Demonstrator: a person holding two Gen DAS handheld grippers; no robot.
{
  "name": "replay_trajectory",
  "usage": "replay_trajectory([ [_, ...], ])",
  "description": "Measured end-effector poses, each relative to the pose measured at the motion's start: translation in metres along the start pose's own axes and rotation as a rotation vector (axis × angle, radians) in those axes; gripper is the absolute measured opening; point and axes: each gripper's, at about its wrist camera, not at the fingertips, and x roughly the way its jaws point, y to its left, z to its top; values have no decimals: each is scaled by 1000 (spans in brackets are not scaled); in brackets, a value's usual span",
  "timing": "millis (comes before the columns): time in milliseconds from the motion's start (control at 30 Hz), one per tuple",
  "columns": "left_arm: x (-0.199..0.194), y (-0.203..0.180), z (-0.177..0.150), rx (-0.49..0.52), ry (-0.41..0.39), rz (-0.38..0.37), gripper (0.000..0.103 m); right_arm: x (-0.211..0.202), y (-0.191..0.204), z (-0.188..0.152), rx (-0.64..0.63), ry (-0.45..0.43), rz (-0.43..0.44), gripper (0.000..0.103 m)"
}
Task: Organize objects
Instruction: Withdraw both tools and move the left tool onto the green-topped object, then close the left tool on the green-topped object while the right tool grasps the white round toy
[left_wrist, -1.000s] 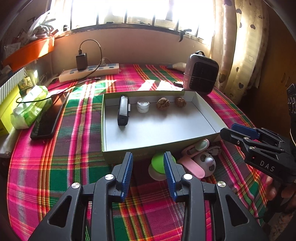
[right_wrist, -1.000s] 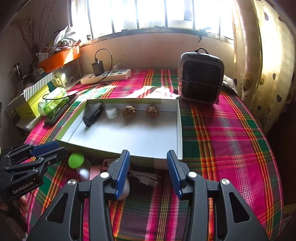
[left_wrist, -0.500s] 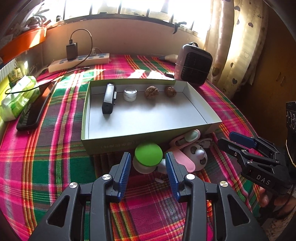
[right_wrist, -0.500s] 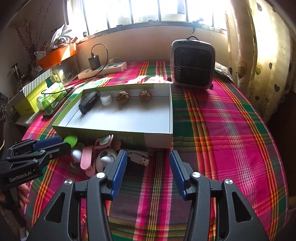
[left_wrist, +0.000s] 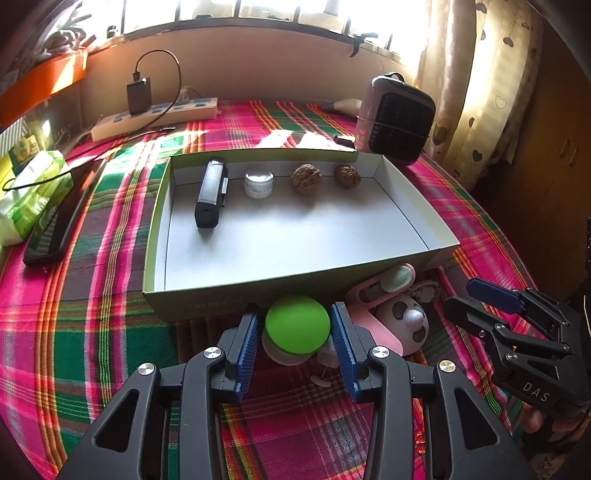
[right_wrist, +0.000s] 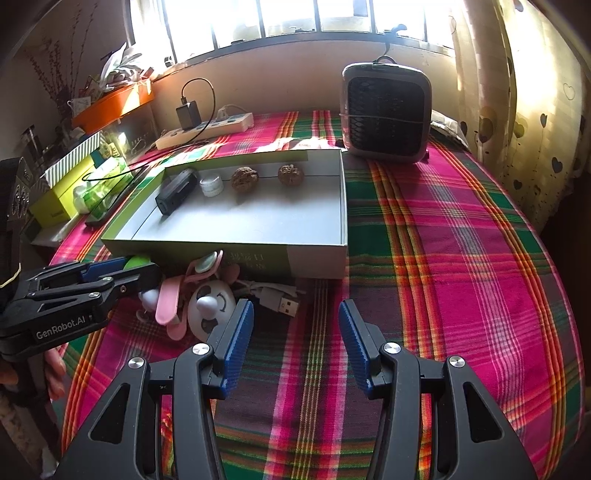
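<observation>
A green-lidded white jar (left_wrist: 297, 325) stands on the plaid cloth just in front of the shallow green box (left_wrist: 207, 301). My left gripper (left_wrist: 295, 310) is open, a finger on either side of the lid with a thin gap showing. Right of the jar lie a pink hand fan (left_wrist: 384, 288) and a panda-faced fan (left_wrist: 406, 325). My right gripper (right_wrist: 295, 310) is open over bare cloth, with a USB cable plug (right_wrist: 286, 304) just beyond its left finger. The box holds a black device (left_wrist: 210, 192), a small white jar (left_wrist: 258, 182) and two walnuts (left_wrist: 306, 177).
A small heater (right_wrist: 386, 110) stands behind the box's right corner. A power strip (left_wrist: 155, 118) with a charger lies at the back. A phone (left_wrist: 55, 225) and a green tissue pack (left_wrist: 29, 192) lie to the left. Plaid cloth spreads bare to the right of the box.
My left gripper came forward and down until its fingers stand around the green-lidded jar, and its jaws widened a little. My right gripper sank toward the cloth and its jaws widened too.
</observation>
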Motion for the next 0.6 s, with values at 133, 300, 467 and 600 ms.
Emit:
replay_trajectory([
  [133, 2, 2, 0, -12, 0, -7, 37, 1, 2, 0, -4, 4, 6, 49],
  [300, 0, 3, -1, -18, -7, -5, 36, 2, 6, 0, -11, 9, 11, 49],
  [467, -4, 7, -3, -25, -15, 2, 31, 2, 10, 0, -18, 12, 14, 49],
  [600, -8, 14, -4, -43, -19, 10, 31, 2, 14, 0, -25, 14, 24, 49],
])
